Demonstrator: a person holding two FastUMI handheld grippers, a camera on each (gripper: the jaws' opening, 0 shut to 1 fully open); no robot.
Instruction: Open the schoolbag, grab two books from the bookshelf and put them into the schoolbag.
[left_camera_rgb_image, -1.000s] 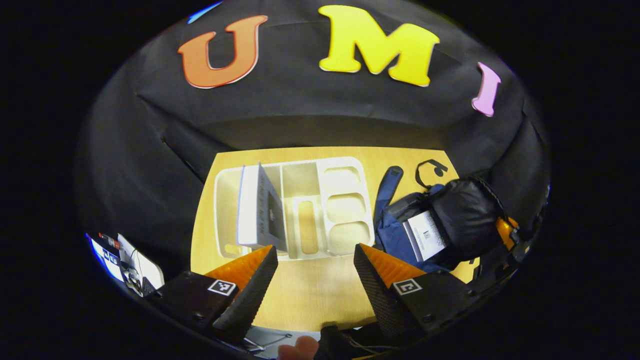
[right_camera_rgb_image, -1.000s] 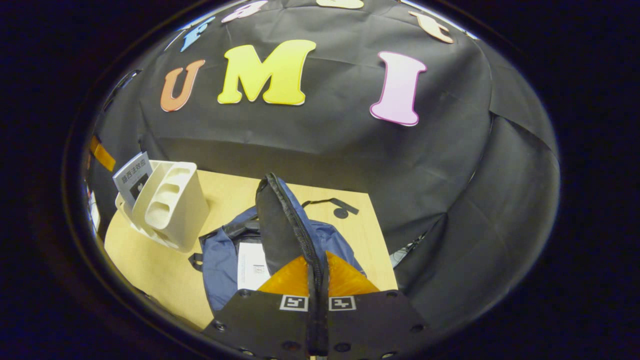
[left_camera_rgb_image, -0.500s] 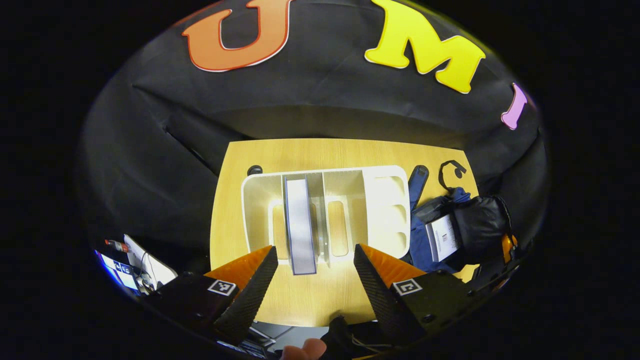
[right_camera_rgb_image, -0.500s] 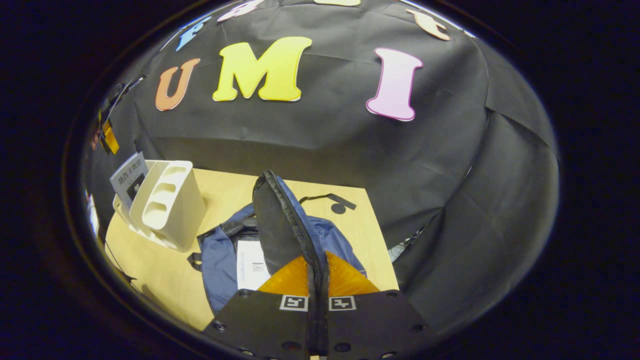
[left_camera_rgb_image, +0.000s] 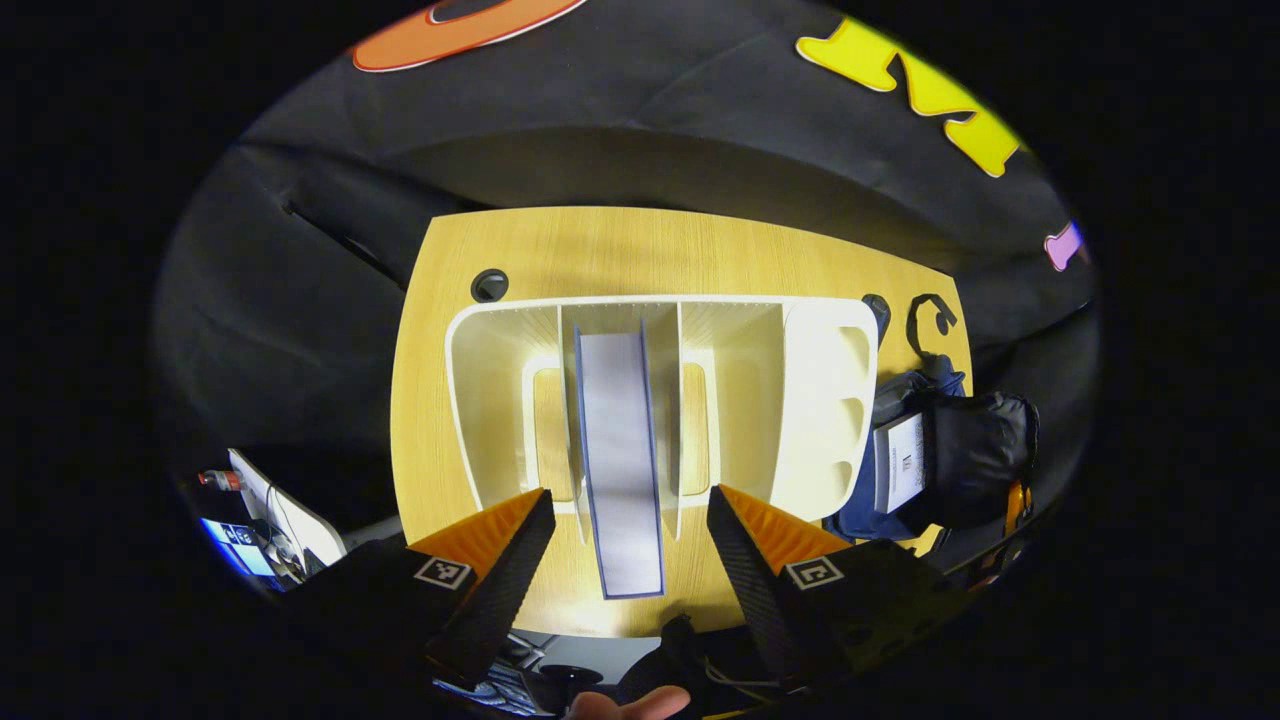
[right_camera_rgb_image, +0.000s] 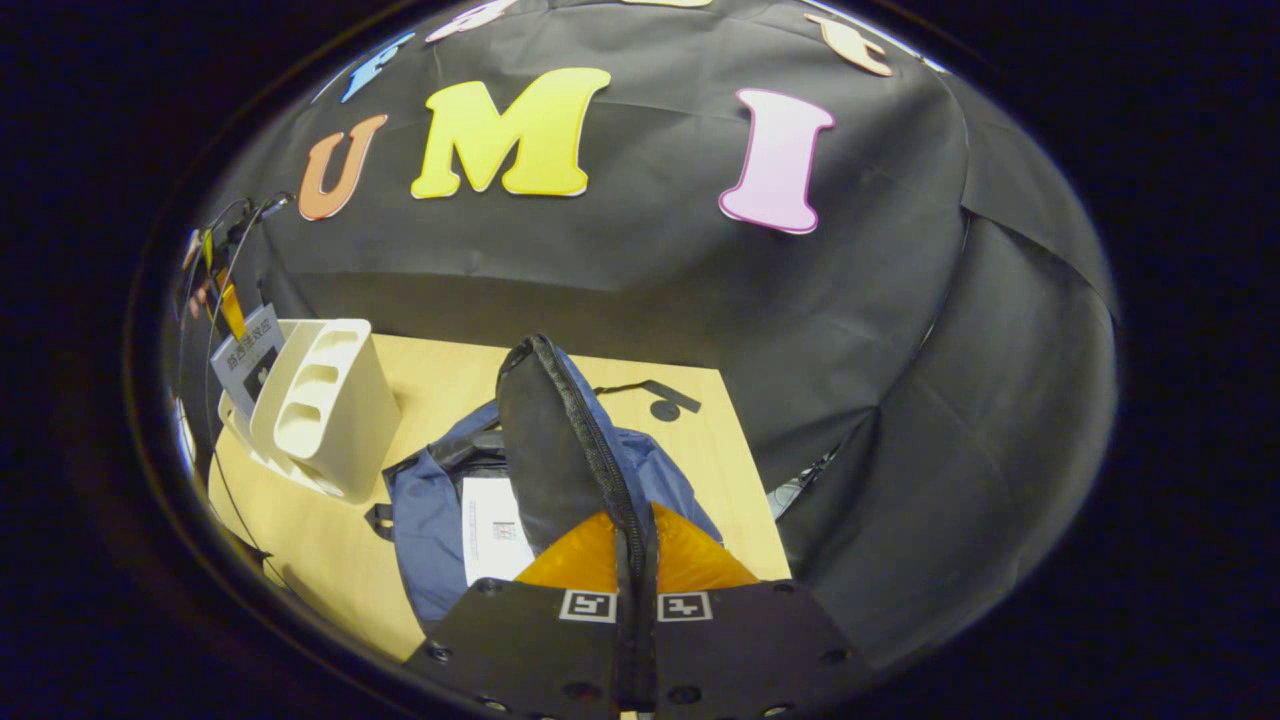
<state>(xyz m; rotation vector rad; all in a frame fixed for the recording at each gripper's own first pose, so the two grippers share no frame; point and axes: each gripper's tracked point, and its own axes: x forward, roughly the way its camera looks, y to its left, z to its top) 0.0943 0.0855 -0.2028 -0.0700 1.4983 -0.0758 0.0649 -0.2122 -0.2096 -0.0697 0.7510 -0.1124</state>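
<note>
- The schoolbag was seen as a blue fabric bag with a black flap edged by a zipper, lying open on the wooden table, right of the bookshelf.
- A white book was seen lying inside the opened bag; small print and a dark mark on its cover were too small to be read.
- The bookshelf was a cream plastic rack with upright dividers and rounded cut-outs in its right end wall, standing toward the far left of the table.
- A second book with a pale fore-edge and blue cover edges was seen standing upright in a middle slot of the rack.
- In the right gripper view, dark characters were visible on that book's cover, too small to be made out.
- The left gripper was held spread wide, its fingers on either side of the standing book's near end without touching it.
- The right gripper was pressed together on the zippered edge of the black flap, which was held raised above the bag.
</note>
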